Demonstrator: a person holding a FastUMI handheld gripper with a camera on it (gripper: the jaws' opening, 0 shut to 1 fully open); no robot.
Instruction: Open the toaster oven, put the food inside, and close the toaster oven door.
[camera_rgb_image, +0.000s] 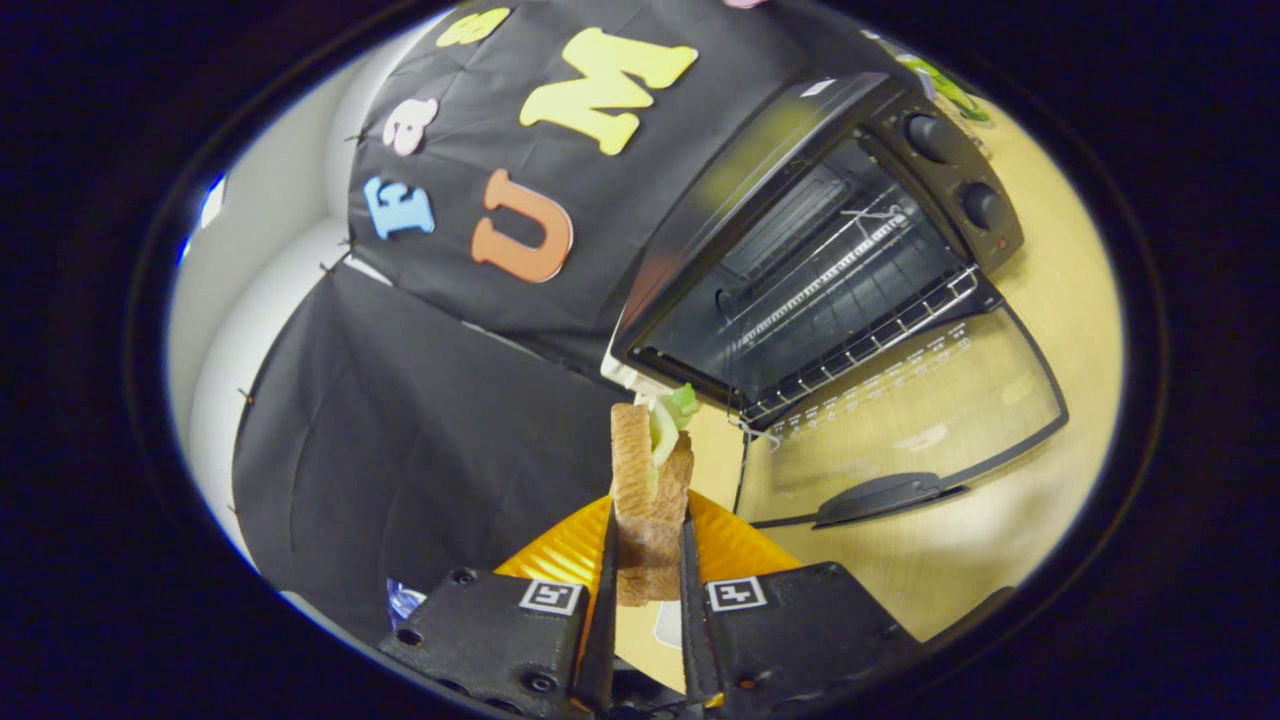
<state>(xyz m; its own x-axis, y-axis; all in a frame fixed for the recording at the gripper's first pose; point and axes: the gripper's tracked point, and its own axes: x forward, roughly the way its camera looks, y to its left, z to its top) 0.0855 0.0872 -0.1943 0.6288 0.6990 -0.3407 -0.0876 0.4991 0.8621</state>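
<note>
My gripper is shut on a sandwich of brown bread with green lettuce poking out at its far end. The sandwich stands on edge between the two black fingers, lifted above a yellow ridged plate. Beyond and to the right of the sandwich stands the black toaster oven, tilted in the view. Its glass door is folded down flat onto the wooden table, handle toward me. The wire rack inside is bare. Two knobs sit on the oven's right panel.
The wooden table runs under and around the oven. The black cloth wall rises close behind the plate and to the left. A small white object sits at the oven's near left corner.
</note>
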